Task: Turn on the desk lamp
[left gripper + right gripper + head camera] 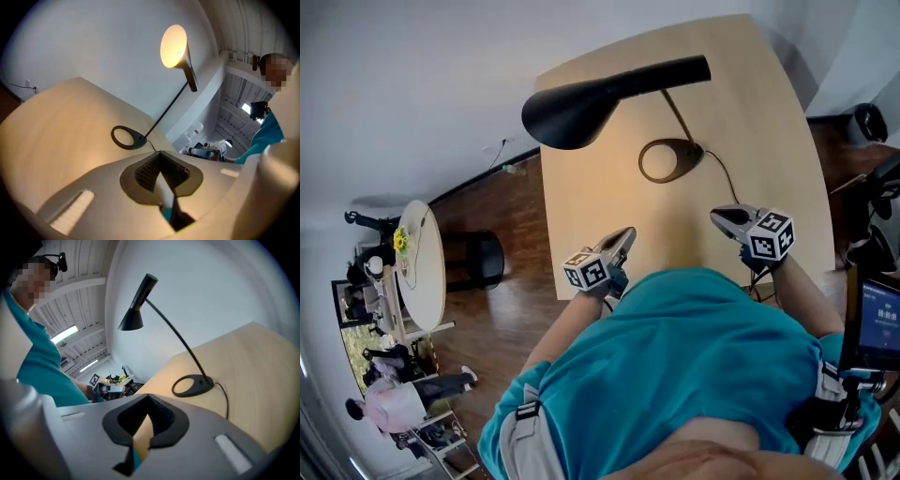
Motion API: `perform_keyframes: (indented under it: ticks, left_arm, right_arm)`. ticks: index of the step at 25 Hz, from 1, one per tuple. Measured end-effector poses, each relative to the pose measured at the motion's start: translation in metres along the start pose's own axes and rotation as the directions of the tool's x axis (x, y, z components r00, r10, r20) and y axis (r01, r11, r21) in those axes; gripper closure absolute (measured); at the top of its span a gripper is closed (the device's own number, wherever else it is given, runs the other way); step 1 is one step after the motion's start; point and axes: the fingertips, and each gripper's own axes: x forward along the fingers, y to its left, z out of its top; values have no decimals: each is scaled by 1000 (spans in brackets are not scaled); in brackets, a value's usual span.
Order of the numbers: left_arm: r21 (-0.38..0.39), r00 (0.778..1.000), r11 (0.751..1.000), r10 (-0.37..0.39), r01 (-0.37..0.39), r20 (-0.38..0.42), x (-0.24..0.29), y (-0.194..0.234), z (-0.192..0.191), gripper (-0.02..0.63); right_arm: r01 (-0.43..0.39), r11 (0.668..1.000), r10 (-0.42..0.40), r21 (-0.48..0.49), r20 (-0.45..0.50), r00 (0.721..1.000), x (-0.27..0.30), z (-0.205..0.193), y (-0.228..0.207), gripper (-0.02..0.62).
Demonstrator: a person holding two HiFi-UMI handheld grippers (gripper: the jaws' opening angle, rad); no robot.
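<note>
The black desk lamp stands on the light wooden desk (769, 122), its ring-shaped base (668, 160) near the middle and its cone shade (581, 108) reaching left. In the left gripper view the shade (174, 46) glows bright inside, so the lamp is lit, above its base (128, 138). The right gripper view has the shade (132, 319) from the side and the base (192, 385). My left gripper (625, 236) hangs over the desk's near edge, jaws shut and empty, short of the base. My right gripper (724, 217) is also shut and empty, to the right of the base.
A black cord (727, 175) runs from the lamp base toward the desk's near right edge. Left of the desk are a dark wood floor, a black stool (477, 259) and a round white table (427, 262). A screen (876, 324) stands at the right.
</note>
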Motion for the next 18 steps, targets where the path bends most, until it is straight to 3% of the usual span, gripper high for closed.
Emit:
perform_keyframes:
  ticks: [4, 8, 12, 15, 18]
  left_arm:
    - [9, 993, 1000, -10, 9, 116, -103, 4, 21, 603]
    - [75, 977, 993, -100, 87, 190, -191, 3, 23, 603]
    - [182, 954, 966, -221, 185, 203, -265, -7, -17, 603]
    - [220, 937, 941, -297, 256, 184, -328, -12, -66, 603]
    - [230, 923, 922, -351, 311, 160, -389, -6, -94, 603]
  right_arm:
    - [-28, 997, 25, -71, -41, 999, 49, 4, 88, 592]
    - [-5, 991, -5, -137, -77, 997, 97, -19, 173, 593]
    - [37, 984, -51, -177, -77, 996, 129, -79, 251, 593]
    - [85, 984, -95, -154, -56, 994, 140, -140, 313, 592]
    - [140, 976, -148, -164, -40, 988, 150, -176, 378, 592]
